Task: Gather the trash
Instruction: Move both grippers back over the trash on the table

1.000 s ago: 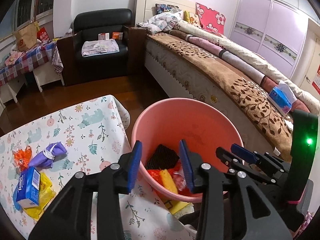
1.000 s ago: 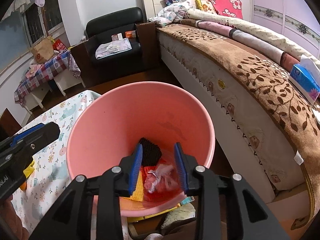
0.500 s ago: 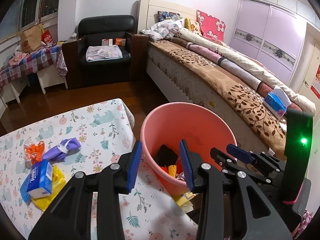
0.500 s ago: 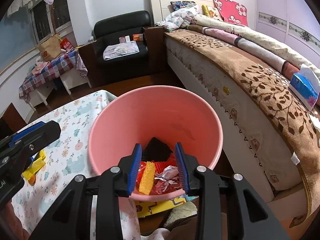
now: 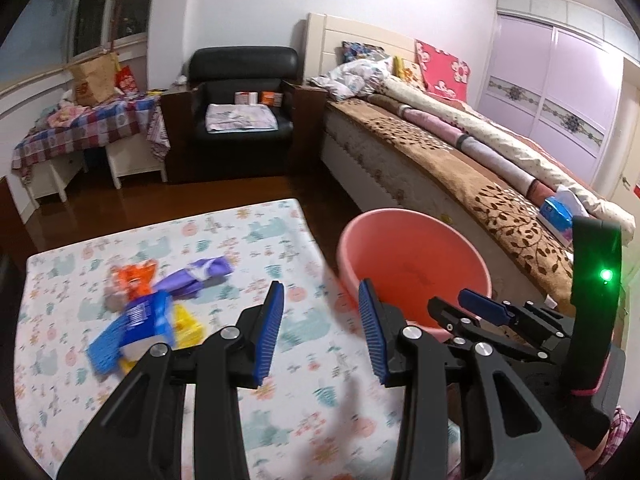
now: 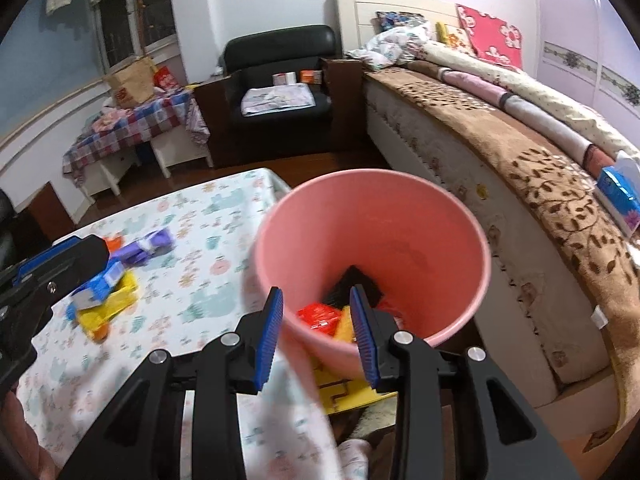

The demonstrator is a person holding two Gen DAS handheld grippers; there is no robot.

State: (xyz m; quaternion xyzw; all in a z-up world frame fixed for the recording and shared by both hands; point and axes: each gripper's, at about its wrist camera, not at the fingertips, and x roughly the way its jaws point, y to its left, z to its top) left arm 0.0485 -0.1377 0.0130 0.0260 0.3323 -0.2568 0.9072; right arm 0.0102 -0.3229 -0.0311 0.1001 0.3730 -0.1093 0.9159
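Observation:
A pink bucket point(image 5: 416, 264) stands beside the table, right of its edge; in the right wrist view point(image 6: 372, 248) it holds red wrappers, a yellow piece and a black pad. A pile of trash lies on the patterned tablecloth point(image 5: 248, 240): a blue tissue pack point(image 5: 136, 328), a yellow wrapper point(image 5: 188, 326), a purple wrapper point(image 5: 196, 278) and an orange wrapper point(image 5: 136, 278). My left gripper point(image 5: 320, 332) is open and empty above the table, right of the pile. My right gripper point(image 6: 316, 332) is open and empty over the bucket's near rim.
A bed with a brown cover point(image 5: 460, 168) runs along the right, with a blue tissue box point(image 5: 556, 212) on it. A black armchair point(image 5: 244, 96) stands at the back. A small table with a checked cloth point(image 5: 80, 132) is at back left.
Both grippers have pulled back and up from the bucket and swung left. The table and trash pile now show more fully. Both stay open and empty.

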